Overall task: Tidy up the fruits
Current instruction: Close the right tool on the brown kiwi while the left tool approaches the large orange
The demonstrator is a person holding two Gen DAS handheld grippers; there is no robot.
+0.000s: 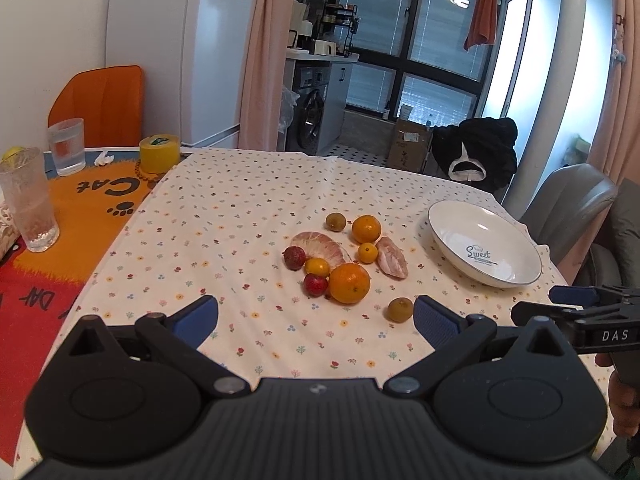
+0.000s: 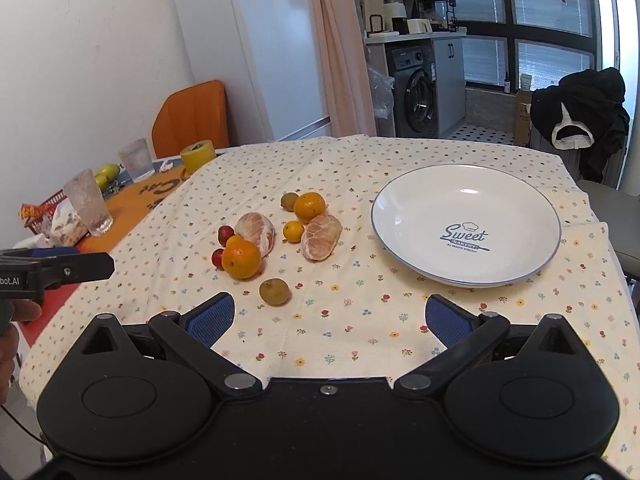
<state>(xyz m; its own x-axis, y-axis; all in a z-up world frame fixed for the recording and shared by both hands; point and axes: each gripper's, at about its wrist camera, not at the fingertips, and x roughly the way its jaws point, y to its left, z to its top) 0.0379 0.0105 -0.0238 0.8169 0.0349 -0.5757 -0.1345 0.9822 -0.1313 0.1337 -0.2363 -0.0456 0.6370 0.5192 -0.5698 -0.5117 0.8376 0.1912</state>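
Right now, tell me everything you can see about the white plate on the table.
The white plate is round, shallow and glossy, ceramic by the look of it, with a thin grey-blue rim line. Dark blue print in the well reads "Sweet Bakery, Always Fresh" under a small chef's hat. It sits flat and upright on the floral tablecloth, near the table's right edge. It holds nothing. No fruit touches it; the nearest, a peeled citrus piece, lies apart on its left.

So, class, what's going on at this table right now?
A person holds a hand-held gripper in each hand; the left hand-held gripper and the right hand-held gripper are both open and hold nothing. The fruits lie clustered on the floral tablecloth, and the white plate beside them has nothing on it.
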